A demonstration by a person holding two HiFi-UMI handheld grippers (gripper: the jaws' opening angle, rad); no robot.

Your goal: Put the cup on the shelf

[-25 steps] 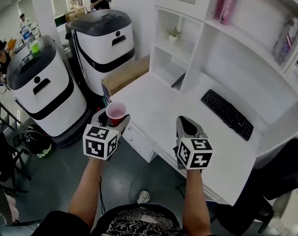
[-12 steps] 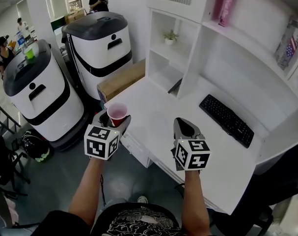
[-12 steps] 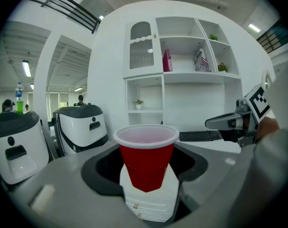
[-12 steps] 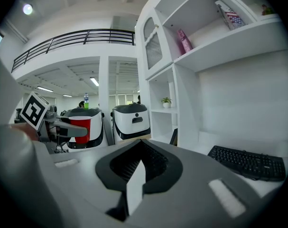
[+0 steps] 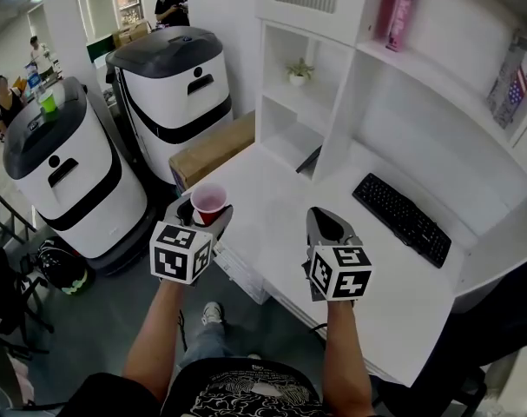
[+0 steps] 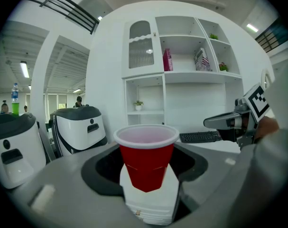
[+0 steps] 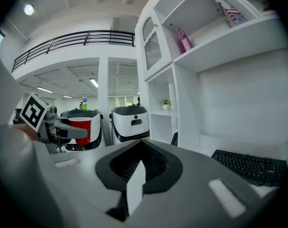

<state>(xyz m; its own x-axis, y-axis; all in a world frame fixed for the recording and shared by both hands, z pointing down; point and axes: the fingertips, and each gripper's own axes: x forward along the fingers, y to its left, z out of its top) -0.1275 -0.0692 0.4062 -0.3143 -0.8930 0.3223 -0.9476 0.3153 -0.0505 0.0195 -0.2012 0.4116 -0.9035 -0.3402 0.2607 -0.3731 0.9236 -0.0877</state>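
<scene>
A red plastic cup (image 5: 208,204) with a pale inside stands upright between the jaws of my left gripper (image 5: 202,212), which is shut on it. The left gripper view shows the cup (image 6: 146,156) held low on its body, rim up. It hangs over the left end of the white desk (image 5: 272,194). My right gripper (image 5: 329,227) is shut and holds nothing, level with the left one over the desk. The white shelf unit (image 5: 308,102) rises behind the desk, with open cubbies (image 6: 144,121). In the right gripper view the cup (image 7: 80,130) shows at the left.
A black keyboard (image 5: 401,208) lies on the desk at the right. A small potted plant (image 5: 297,72) sits in a left cubby. Pink and printed packs (image 5: 398,7) stand on upper shelves. Two white bins (image 5: 172,85) and a cardboard box (image 5: 213,148) stand left of the desk.
Both grippers have come slightly nearer the shelf unit with the cup still held. The view has shifted a little forward, and the person's foot has stepped forward.
</scene>
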